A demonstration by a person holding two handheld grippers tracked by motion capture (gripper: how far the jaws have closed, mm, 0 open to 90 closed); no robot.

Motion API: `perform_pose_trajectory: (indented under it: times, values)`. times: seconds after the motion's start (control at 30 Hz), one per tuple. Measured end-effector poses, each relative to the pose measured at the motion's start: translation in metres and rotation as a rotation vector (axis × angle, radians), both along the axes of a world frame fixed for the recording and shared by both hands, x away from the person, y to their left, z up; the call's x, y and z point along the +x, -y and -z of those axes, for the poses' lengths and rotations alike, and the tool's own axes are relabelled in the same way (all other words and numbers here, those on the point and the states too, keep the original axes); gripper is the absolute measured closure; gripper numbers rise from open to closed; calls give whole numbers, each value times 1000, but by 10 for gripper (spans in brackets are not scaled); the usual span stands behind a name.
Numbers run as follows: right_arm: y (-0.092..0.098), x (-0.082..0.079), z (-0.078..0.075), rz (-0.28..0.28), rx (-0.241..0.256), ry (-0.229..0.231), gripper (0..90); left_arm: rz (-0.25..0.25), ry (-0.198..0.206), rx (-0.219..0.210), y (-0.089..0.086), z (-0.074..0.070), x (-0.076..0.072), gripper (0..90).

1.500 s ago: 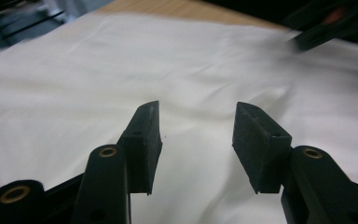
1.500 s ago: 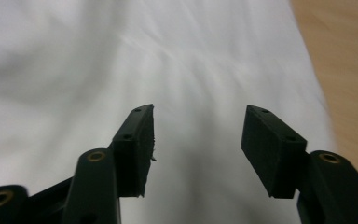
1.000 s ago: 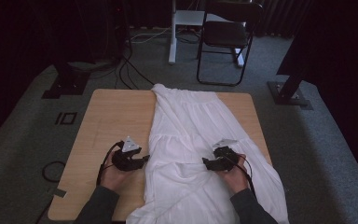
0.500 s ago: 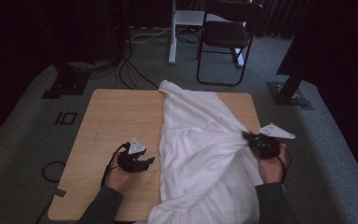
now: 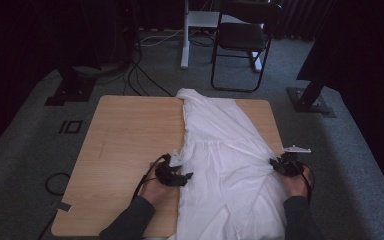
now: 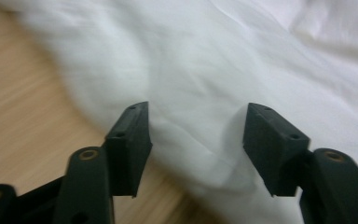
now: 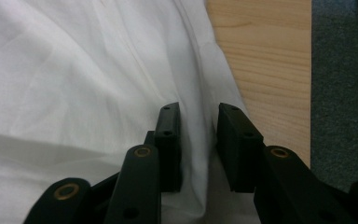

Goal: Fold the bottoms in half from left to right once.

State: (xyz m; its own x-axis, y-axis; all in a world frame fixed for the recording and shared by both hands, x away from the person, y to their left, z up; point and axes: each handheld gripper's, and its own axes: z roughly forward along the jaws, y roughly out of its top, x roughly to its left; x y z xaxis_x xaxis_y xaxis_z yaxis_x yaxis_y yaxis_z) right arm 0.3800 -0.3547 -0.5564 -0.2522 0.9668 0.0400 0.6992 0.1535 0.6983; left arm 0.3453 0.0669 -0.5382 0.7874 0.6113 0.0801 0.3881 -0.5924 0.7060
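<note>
**Operator:** White cotton garment [image 5: 230, 160], long and gathered at the waist, lies lengthwise down the 3 o'clock half of the light wooden surface [image 5: 130, 135], its near end hanging off the 6 o'clock edge. My left tool [image 5: 184, 176] sits at the cloth's 9 o'clock border with its jaws spread wide; in the left gripper view the fabric [image 6: 205, 74] lies slack between them, not gripped.

**Assistant:** And the right one?

**Operator:** My right tool [image 5: 275, 163] is at the 3 o'clock border, just by the surface's edge. In the right gripper view a raised fold of the hem [image 7: 198, 130] stands between the jaws, which are nearly pressed together. I judge it is pinching that fold, though a sliver of gap shows on one side.

**Assistant:** How would you do this step well?

**Operator:** I'd bring the left jaws down over a single layer at the border and grip it before pulling. Then I'd draw both sides apart evenly, so the cloth flattens without dragging off the 6 o'clock edge.

**Assistant:** Any containers to mind?

**Operator:** I see none. A black folding chair [image 5: 242, 40] stands well beyond at 12 o'clock.
</note>
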Motion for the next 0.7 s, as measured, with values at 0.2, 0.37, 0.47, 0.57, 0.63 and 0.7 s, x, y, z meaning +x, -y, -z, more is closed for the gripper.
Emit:
perform_pose_trajectory:
  times: [0.2, 0.37, 0.47, 0.57, 0.63, 0.7]
  values:
    - [-3, 0, 1, 18, 11, 8, 652, 11, -36, 67, 9, 9, 11, 778]
    - [-17, 2, -1, 0, -4, -7, 618, -58, -23, 88, -16, 8, 26, 830]
    - [-30, 5, -1, -41, 2, -12, 595, -118, 3, 135, -34, 6, 38, 845]
    - [-52, 14, -3, -94, -1, -23, 588, -192, 16, 154, -55, 5, 54, 851]
    - [-66, 21, -4, -122, -10, -33, 582, -242, 25, 177, -67, 4, 65, 856]
    - [-80, 29, -5, -149, -18, -32, 576, -278, 30, 196, -76, 3, 75, 857]
